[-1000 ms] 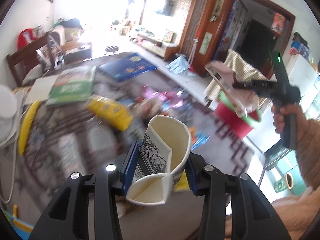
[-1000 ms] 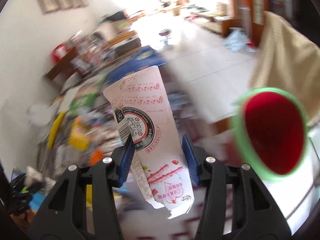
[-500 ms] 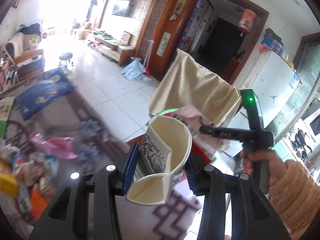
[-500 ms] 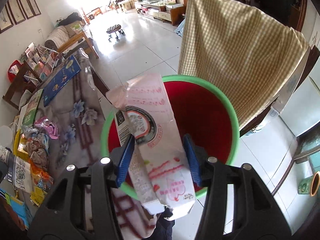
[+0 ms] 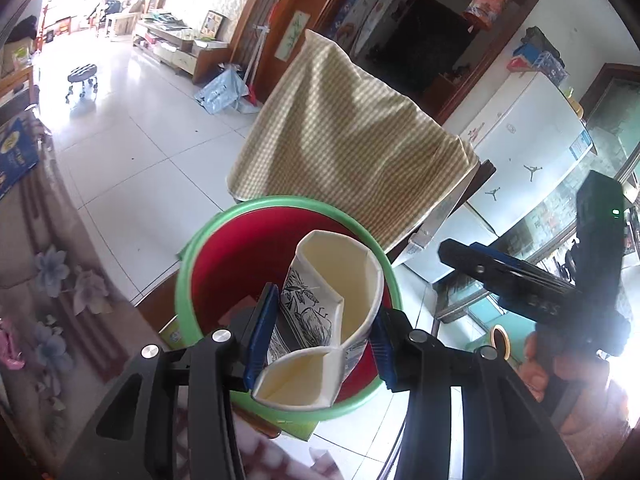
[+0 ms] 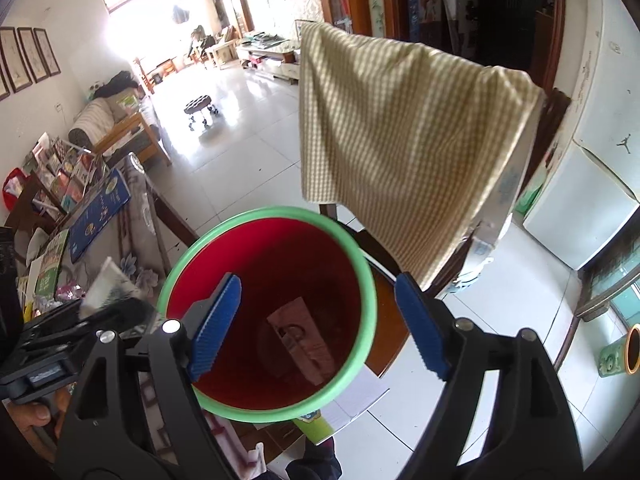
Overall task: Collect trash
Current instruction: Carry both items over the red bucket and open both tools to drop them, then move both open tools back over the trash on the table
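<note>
Left gripper (image 5: pixel 320 336): clamped on cup (image 5: pixel 320 320), over bin (image 5: pixel 208 240); centre it, then release.
Right gripper (image 6: pixel 316 320): empty, jaws opening; wrapper (image 6: pixel 304 340) lies in bin; clear toward 3 o'clock.

Both wrist views angled down, close – share red bucket (image 5: pixel 224 276) (image 6: pixel 280 248).

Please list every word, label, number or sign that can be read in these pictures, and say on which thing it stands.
No word can be read clearly.
White fridge: black jumping-figure stickers, no words.
Blue book: yellow print, too small to read.
Carton inside the red bucket: print too blurred to read.
Paper cup: a drawing only.
</note>
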